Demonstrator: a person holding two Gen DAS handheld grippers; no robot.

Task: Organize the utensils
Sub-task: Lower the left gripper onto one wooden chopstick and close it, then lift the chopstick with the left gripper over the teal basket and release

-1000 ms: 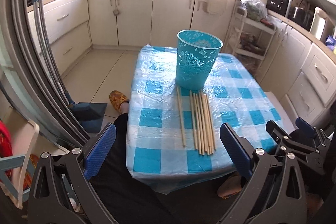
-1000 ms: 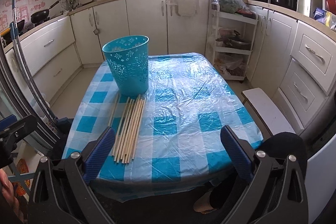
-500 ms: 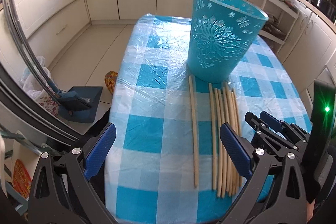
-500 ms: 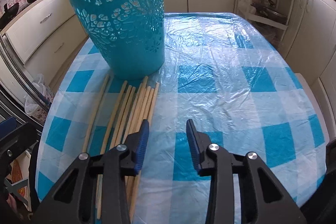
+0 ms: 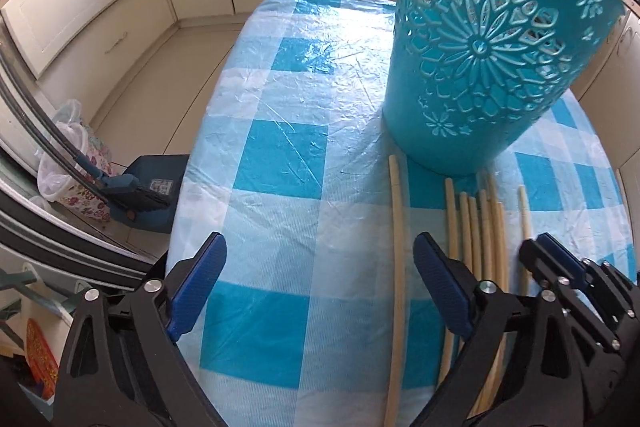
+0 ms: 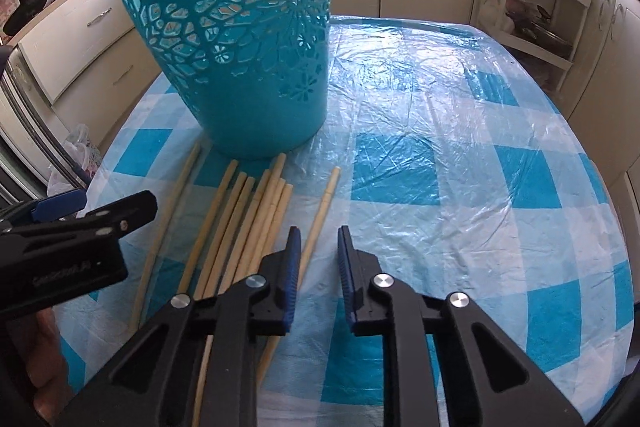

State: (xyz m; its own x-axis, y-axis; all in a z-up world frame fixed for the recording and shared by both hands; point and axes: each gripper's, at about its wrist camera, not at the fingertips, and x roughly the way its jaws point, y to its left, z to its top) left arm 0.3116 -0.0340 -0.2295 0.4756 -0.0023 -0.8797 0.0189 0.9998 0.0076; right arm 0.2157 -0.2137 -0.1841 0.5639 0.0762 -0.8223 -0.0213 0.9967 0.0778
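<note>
A teal cut-out basket stands upright on the blue-checked table. Several wooden chopsticks lie side by side in front of it. My left gripper is wide, its jaws closing slightly, low over the cloth. The leftmost single chopstick lies between its fingers, close to the right one. My right gripper is closing, with a narrow gap left. The rightmost chopstick, apart from the bundle, runs between its tips and under its left finger.
Cream cabinets ring the room. A white shelf rack stands at the back right. On the floor left of the table sit a plastic bag and a blue box. The left gripper and a hand show at left.
Both grippers have dropped close to the chopsticks. The right jaws went from wide to nearly shut. The rightmost chopstick has slid away from the bundle.
</note>
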